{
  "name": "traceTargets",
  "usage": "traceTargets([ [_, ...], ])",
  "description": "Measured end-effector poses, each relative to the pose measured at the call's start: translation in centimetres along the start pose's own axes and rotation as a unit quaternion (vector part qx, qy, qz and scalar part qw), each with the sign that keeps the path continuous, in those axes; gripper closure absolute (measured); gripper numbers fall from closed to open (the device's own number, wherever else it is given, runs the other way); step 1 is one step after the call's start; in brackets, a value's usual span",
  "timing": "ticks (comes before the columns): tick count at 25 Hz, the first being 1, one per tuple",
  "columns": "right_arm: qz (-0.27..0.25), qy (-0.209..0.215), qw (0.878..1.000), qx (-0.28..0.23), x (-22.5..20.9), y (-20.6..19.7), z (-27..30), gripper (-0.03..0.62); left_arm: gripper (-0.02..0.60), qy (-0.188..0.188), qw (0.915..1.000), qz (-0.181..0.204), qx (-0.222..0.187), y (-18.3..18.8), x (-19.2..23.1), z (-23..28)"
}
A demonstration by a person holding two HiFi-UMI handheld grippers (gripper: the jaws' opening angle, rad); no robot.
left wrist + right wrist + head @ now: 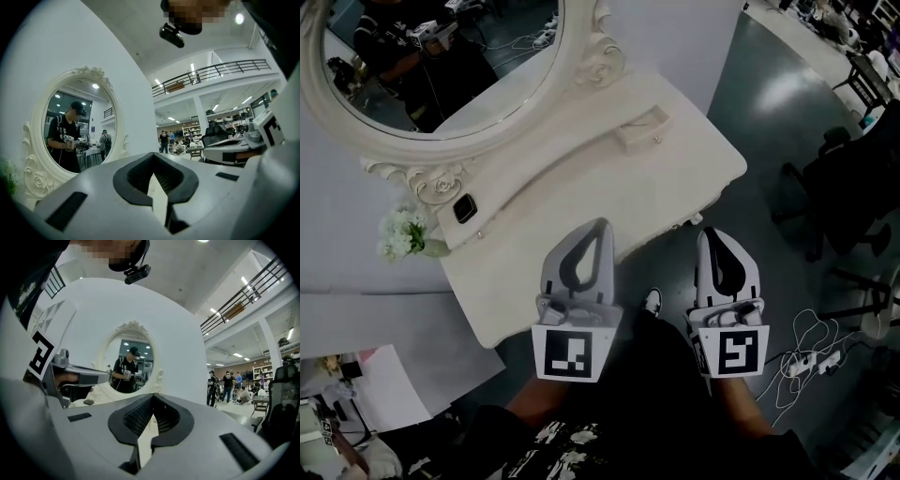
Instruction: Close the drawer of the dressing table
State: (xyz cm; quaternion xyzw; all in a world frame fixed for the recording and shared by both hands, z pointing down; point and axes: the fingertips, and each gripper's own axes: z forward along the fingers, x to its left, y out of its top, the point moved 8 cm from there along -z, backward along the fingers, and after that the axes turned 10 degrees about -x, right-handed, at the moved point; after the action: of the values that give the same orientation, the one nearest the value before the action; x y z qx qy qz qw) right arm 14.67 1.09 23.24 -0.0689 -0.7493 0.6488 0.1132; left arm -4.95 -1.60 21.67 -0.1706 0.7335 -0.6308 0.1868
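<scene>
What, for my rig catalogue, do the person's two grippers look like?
The left gripper and right gripper match: pale grey shells, tapering jaws lined with dark ribbed pads, and a rear cube bearing black-and-white square markers. The person wears dark clothing.

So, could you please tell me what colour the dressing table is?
The dressing table is cream white, carved mirror frame included; clearest in the head view.

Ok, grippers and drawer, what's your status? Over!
Both shut, empty: left gripper, right gripper, by the dressing table front edge. No drawer seen sticking out. Nothing in the way.
</scene>
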Motion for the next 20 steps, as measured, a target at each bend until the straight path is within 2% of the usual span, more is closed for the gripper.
traceTargets([
  [3, -0.011, 0.026, 1.000, -0.007, -1.1, -0.6, 1.5, 0.599, 0.581, 0.004, 1.0000, -0.006, 0.006, -0.8, -0.3, 1.5],
  [6, -0.010, 0.043, 0.999, 0.028, -2.0, -1.8, 2.8, 0.597, 0.581, 0.015, 0.9996, -0.009, 0.020, -2.0, -0.4, 2.7],
  [10, -0.005, 0.062, 0.998, 0.023, -3.1, -2.9, 4.4, 0.591, 0.581, 0.024, 0.9991, -0.010, 0.033, -3.2, -0.3, 4.3],
  [14, 0.002, 0.071, 0.997, 0.042, -3.6, -4.6, 5.8, 0.564, 0.581, 0.029, 0.9985, -0.013, 0.044, -4.1, 0.2, 5.8],
  [16, 0.005, 0.078, 0.996, 0.052, -3.8, -5.4, 6.6, 0.531, 0.581, 0.028, 0.9980, -0.012, 0.054, -4.8, 0.5, 6.6],
  [20, 0.017, 0.080, 0.996, 0.045, -4.5, -6.9, 8.9, 0.511, 0.581, 0.025, 0.9978, 0.001, 0.062, -5.7, 1.5, 8.4],
])
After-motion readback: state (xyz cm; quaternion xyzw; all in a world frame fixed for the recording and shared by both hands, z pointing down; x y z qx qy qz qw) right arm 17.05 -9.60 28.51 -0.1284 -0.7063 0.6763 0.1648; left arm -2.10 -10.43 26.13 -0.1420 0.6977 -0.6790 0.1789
